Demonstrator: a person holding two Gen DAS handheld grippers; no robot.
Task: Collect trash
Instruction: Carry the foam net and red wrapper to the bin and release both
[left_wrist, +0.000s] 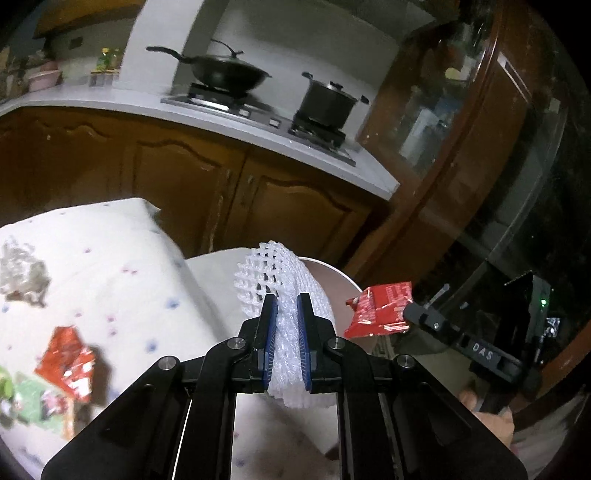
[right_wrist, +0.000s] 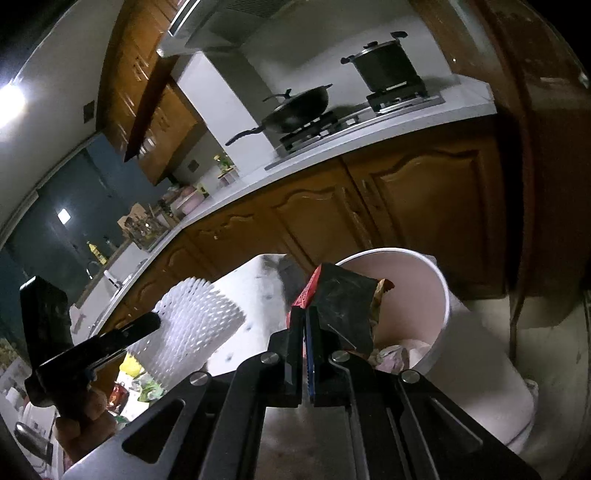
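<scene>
My left gripper (left_wrist: 287, 300) is shut on a white foam fruit net (left_wrist: 269, 275) and holds it in the air beside the table, in front of the white trash bin (left_wrist: 341, 275). The net also shows in the right wrist view (right_wrist: 195, 325). My right gripper (right_wrist: 308, 314) is shut on a red snack wrapper (right_wrist: 308, 290), edge-on here, held just before the bin's rim (right_wrist: 439, 273). In the left wrist view the wrapper (left_wrist: 380, 310) hangs to the right of the bin. Trash lies inside the bin (right_wrist: 391, 356).
The table with a white dotted cloth (left_wrist: 110, 251) holds another red wrapper (left_wrist: 70, 360), a green packet (left_wrist: 33, 406) and a crumpled clear wrapper (left_wrist: 22, 273). Behind are brown cabinets (left_wrist: 184, 181), a counter with a wok (left_wrist: 229, 74) and a pot (left_wrist: 328, 101).
</scene>
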